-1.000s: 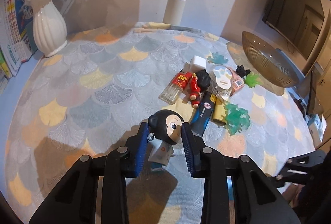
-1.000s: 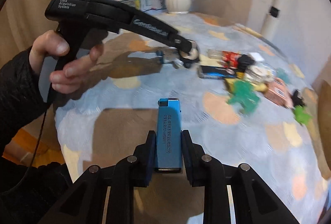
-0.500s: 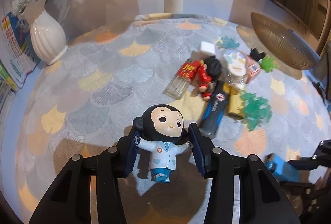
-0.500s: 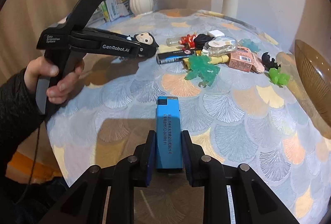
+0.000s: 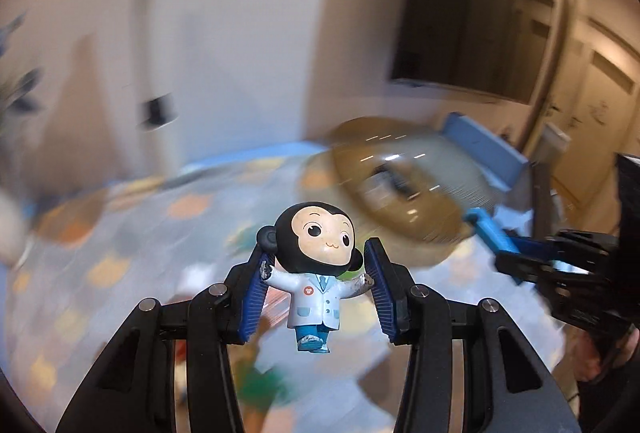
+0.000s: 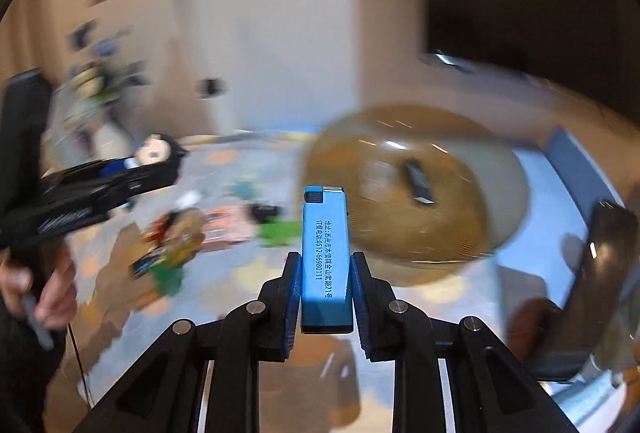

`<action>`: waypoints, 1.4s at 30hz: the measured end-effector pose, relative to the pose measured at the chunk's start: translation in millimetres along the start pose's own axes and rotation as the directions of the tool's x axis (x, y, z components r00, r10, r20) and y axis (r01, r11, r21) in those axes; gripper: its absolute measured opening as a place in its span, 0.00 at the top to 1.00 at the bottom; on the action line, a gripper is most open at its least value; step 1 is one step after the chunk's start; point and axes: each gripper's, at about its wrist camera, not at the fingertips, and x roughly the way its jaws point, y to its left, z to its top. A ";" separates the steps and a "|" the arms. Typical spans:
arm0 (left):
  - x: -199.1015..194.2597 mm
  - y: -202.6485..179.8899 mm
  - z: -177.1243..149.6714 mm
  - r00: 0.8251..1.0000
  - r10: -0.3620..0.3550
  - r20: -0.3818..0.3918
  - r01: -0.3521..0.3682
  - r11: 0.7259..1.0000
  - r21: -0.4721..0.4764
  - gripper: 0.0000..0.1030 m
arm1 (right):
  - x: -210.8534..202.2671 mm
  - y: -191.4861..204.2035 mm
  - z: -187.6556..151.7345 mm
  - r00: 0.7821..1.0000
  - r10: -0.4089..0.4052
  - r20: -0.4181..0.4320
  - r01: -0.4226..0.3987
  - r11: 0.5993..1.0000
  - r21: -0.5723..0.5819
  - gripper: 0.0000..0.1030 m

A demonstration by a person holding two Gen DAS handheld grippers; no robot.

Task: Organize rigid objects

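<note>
A: Left gripper (image 5: 316, 285), what's it got?

B: Monkey figurine (image 5: 314, 273), upright, lifted off the bench (image 5: 120, 233). Blue fingers (image 5: 256, 297) closed on its outstretched arms, one pad per side. White coat, blue shoes, black head above the finger tips.

A: Right gripper (image 6: 323, 297)?

B: Fingers (image 6: 294, 293) clamped on a blue lighter (image 6: 323, 253), pads on its two long sides, lower half. Lighter points fwd, metal cap end away from the camera, printed text along its face. Also off the bench (scale-pattern cloth on it).

A: Where's each relative to the brown bowl (image 6: 412, 193)?

B: Lighter sits in front of the bowl's near-left edge in the right wrist view. In the left wrist view the figurine is in front of the bowl and to its left; right gripper w/ the lighter shows at the bowl's right rim.

A: Anything in the bowl?

B: One small dark item (image 6: 418, 183) near the middle; too blurred to name.

A: Rest of the pile?

B: Left of the bowl on the bench: green toy (image 6: 280, 231) nearest it, pink box (image 6: 228, 225) further left, then a mixed clump, all smeared by motion blur. Vase w/ flowers (image 6: 100, 105) far left of the bowl, at the back.
</note>
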 end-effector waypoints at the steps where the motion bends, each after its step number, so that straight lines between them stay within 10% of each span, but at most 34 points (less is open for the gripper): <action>1: 13.1 -14.1 10.4 1.000 -0.018 -0.007 0.018 1.000 0.018 0.58 | 2.8 -9.1 5.2 1.000 -0.014 -0.014 0.015 1.000 0.027 0.77; 13: 113.7 -82.2 22.5 0.988 -0.045 -0.146 0.055 0.996 0.065 0.55 | 47.5 -62.9 24.6 0.983 -0.072 -0.171 0.094 0.988 0.119 0.77; 16: 103.5 -83.1 20.1 0.994 0.032 -0.107 -0.022 0.995 0.097 0.25 | 38.1 -66.1 24.6 0.987 -0.086 -0.134 0.103 0.987 0.123 0.64; 20: 62.2 -56.5 20.4 0.999 -0.015 -0.051 0.017 0.999 0.033 0.25 | 18.1 -56.3 21.0 0.993 -0.082 -0.082 0.091 0.990 0.104 0.48; 30: -75.7 42.2 -41.3 0.968 0.242 0.064 -0.234 0.965 -0.118 0.14 | 12.5 62.8 -2.3 0.991 0.126 -0.046 -0.127 0.992 -0.007 0.34; 36: -76.2 103.8 -121.8 0.930 0.366 -0.031 -0.364 0.909 -0.203 0.14 | 88.8 134.7 -50.1 0.985 0.045 -0.166 -0.066 0.990 -0.126 0.34; 42: -55.3 139.6 -158.7 0.936 0.335 -0.109 -0.353 0.886 -0.302 0.14 | 116.2 158.2 -53.2 0.990 -0.100 -0.103 0.074 0.970 -0.233 0.22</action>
